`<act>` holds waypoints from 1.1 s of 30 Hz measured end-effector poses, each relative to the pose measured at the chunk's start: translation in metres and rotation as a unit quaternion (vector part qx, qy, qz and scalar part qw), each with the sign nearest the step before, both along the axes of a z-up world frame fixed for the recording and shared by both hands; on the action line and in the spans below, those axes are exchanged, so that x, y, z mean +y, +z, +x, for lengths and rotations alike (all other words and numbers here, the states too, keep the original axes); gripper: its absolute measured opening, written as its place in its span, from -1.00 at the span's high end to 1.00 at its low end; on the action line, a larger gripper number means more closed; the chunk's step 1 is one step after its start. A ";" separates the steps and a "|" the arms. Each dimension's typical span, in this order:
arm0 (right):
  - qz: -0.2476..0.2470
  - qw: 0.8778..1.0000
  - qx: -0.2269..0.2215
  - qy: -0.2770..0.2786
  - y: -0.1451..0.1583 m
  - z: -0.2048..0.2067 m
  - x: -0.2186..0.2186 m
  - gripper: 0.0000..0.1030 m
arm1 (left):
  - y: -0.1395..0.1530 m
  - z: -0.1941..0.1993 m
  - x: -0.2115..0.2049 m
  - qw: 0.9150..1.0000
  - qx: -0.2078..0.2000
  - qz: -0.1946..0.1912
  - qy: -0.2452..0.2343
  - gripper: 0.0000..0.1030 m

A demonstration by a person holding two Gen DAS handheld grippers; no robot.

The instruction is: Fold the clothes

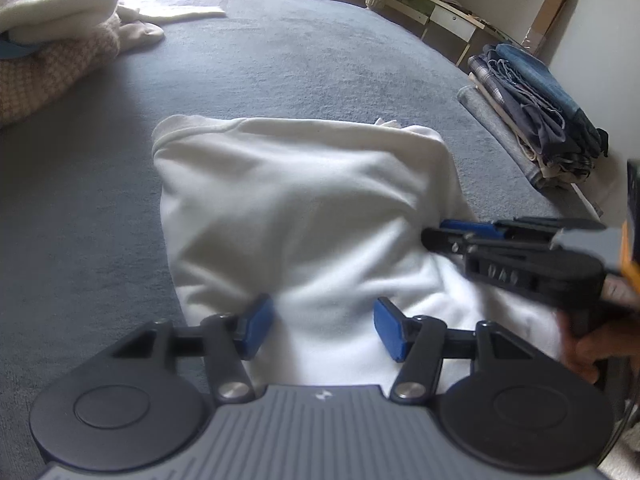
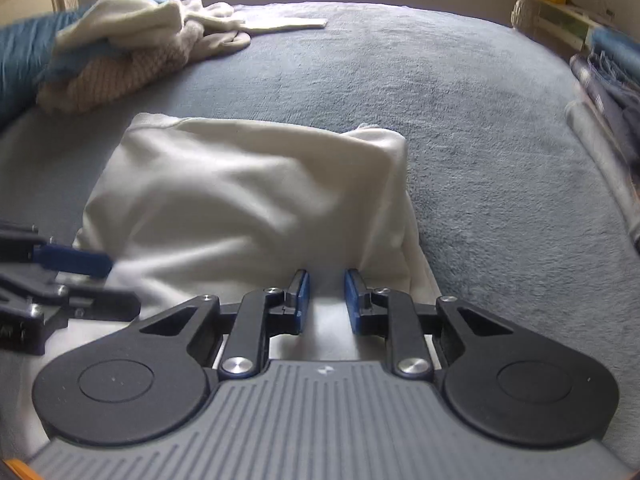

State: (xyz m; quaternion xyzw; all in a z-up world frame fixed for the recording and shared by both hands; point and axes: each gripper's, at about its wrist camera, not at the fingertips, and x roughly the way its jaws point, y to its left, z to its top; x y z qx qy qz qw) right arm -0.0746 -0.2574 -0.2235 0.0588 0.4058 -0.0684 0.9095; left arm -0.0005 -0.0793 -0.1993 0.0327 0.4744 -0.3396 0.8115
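White top (image 1: 304,208) lies part-folded on the bed (image 1: 300,60), left gripper (image 1: 324,326) and right gripper (image 2: 325,300) over its near edge, jaws apart, gripping nothing; next likely pinch hem, fold away.

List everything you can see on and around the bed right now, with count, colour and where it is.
white garment: one, white, partly folded, middle of the bed, just ahead of both grippers
bed cover: one, grey-blue, under everything
unfolded pile: one heap, cream, pinkish check and a bit of blue, far left
folded stack: one, blue denim and plaid, right edge
low shelf: one, pale wood, far right by the wall
cardboard: one, brown, leaning on the wall
left gripper: black, blue pads, open over the garment's near edge
right gripper: black, blue pads, narrow gap, nothing visibly pinched
hand: one, holding the right gripper
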 end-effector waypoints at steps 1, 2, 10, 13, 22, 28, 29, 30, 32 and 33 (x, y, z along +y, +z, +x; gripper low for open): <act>0.000 1.000 0.004 -0.003 0.005 0.003 -0.001 0.64 | 0.000 0.000 0.000 1.000 0.002 -0.001 0.000 -0.20; -0.008 1.000 0.003 -0.004 0.012 0.004 0.002 0.64 | 0.000 0.001 -0.001 1.000 0.003 -0.002 0.000 -0.21; -0.024 1.000 -0.016 0.005 0.028 0.039 -0.004 0.63 | 0.000 0.000 -0.005 1.000 0.004 0.002 0.000 -0.31; 0.004 1.000 0.006 -0.013 0.008 0.056 -0.016 0.63 | 0.000 0.001 -0.006 1.000 0.005 0.004 -0.001 -0.33; 0.012 1.000 -0.015 -0.007 0.025 0.056 -0.014 0.61 | 0.000 0.000 -0.008 1.000 0.005 0.009 0.000 -0.34; 0.018 0.999 -0.028 -0.015 0.031 0.069 -0.015 0.60 | 0.002 0.000 -0.008 1.000 0.006 0.010 0.000 -0.34; 0.019 0.999 -0.022 -0.018 0.027 0.074 -0.016 0.60 | 0.001 0.001 -0.008 1.000 0.006 0.010 -0.001 -0.34; 0.024 0.999 -0.015 -0.021 0.021 0.078 -0.018 0.61 | 0.001 0.001 -0.008 1.000 0.006 0.010 -0.001 -0.34; 0.033 0.999 -0.002 -0.026 0.010 0.084 -0.020 0.61 | 0.001 0.001 -0.008 1.000 0.005 0.010 -0.001 -0.34; 0.035 0.999 -0.005 -0.028 0.007 0.085 -0.020 0.61 | 0.001 0.001 -0.008 1.000 0.005 0.010 -0.001 -0.34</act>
